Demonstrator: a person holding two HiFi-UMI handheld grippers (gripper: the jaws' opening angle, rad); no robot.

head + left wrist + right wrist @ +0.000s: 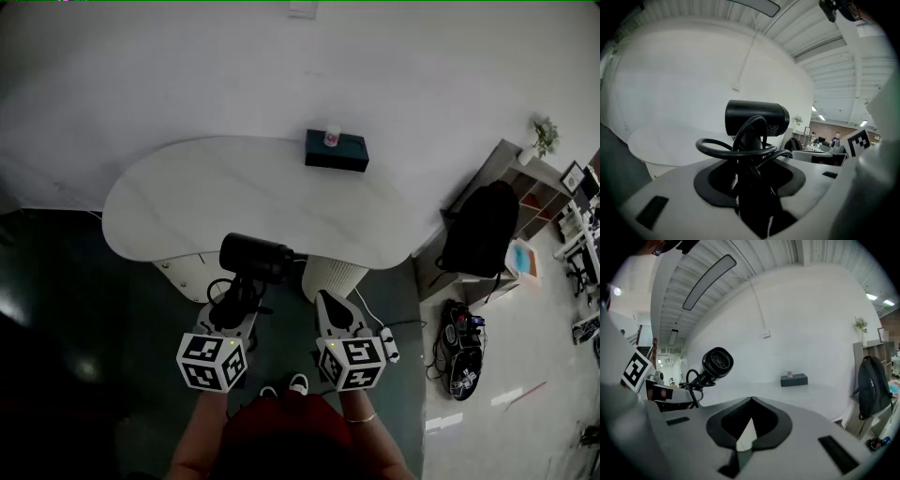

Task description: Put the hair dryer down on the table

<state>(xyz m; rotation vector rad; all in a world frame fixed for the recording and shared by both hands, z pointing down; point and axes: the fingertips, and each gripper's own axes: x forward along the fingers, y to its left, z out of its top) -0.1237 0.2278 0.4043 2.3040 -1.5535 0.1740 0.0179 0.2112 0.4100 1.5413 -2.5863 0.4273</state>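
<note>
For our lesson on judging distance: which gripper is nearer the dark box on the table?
Right. The right gripper lies almost straight before the dark box; the left gripper, holding the hair dryer, is off to its left.

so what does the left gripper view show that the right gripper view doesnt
Only the left gripper view: the left gripper's jaws shut on the hair dryer's handle, seen close up, and the label on the barrel's side. Only the right gripper view: the right gripper's jaws shut with nothing between them, the dryer's round grille, and the dark box on the table. Both: the hair dryer held in the air, its looped cord, the white table and the wall.
</note>
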